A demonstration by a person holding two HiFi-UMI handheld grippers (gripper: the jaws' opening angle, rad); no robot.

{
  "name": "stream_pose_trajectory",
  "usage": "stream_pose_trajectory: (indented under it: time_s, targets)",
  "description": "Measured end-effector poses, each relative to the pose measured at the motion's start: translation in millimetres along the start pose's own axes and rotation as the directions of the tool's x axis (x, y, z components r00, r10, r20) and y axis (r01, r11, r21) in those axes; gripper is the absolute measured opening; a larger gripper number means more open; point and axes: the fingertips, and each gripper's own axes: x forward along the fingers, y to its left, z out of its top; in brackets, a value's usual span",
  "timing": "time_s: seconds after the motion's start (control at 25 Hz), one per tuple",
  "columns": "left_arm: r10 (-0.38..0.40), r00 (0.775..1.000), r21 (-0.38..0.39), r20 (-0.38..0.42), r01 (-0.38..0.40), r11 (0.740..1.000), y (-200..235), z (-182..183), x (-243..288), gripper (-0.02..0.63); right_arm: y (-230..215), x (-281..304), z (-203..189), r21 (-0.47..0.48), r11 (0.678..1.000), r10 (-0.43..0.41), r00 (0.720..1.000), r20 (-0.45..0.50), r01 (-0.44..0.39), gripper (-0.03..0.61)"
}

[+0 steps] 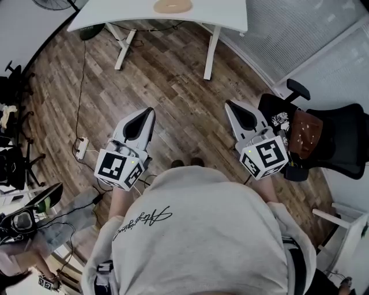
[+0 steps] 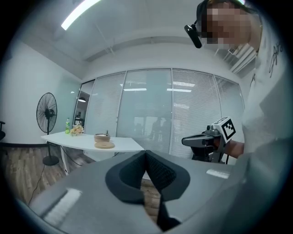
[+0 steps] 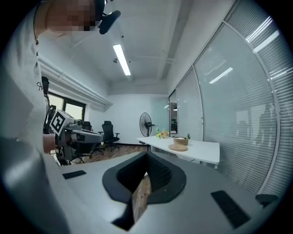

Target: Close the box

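Left gripper (image 1: 149, 114), jaws pressed together, empty; round tan container (image 1: 172, 6), seemingly the box, by the near edge of the white desk (image 1: 219, 16), well apart from both tools, untouched; right gripper (image 1: 229, 106), jaws likewise together, empty; closing judged not yet begun.

The person wears a light grey sweatshirt (image 1: 202, 242) with dark cursive lettering (image 1: 141, 222). The left claw (image 1: 150, 110) and right claw (image 1: 228, 104) are grey tapered shells with black teardrop insets. The left cube (image 1: 118, 167) and right cube (image 1: 265, 157) are white with black square markers.
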Motion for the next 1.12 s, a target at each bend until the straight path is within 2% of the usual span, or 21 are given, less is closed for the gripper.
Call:
stream_pose_trajectory:
  time_s: [0.28,0.48,0.68,0.76,0.88,1.04,1.12]
  targets:
    - [0.013,1.0,-0.015,-0.004,-0.013,1.0,9,-3,-2,-0.002,7,11,-3,-0.013,1.0,0.003,1.0,-0.029,-0.003,0.0]
    - [0.021,1.0,-0.058,0.01,-0.02,0.998,14,0,0,0.002,7,18,-2,-0.007,1.0,-0.01,1.0,-0.023,0.01,0.0]
    - [0.014,1.0,-0.057,-0.028,-0.015,0.998,14,-7,2,0.089,8,21,-7,0.037,0.999,-0.008,1.0,-0.029,0.009,0.012]
    - [0.003,0.999,-0.057,-0.038,-0.005,0.998,13,-9,3,0.124,9,22,-9,0.045,0.999,0.0,0.999,-0.034,0.002,0.079]
    - [-0.011,0.999,-0.074,-0.043,0.008,0.997,13,-11,4,0.187,11,26,-11,0.04,0.999,0.005,0.999,-0.042,-0.003,0.127]
    - [0.02,0.999,-0.09,-0.03,-0.023,0.996,19,-9,4,0.297,5,26,-10,0.056,0.998,-0.025,0.999,-0.031,0.027,0.255]
    - [0.048,0.999,-0.096,-0.026,-0.05,0.994,25,-9,2,0.346,2,26,-8,0.07,0.997,-0.035,0.999,-0.025,0.037,0.282]
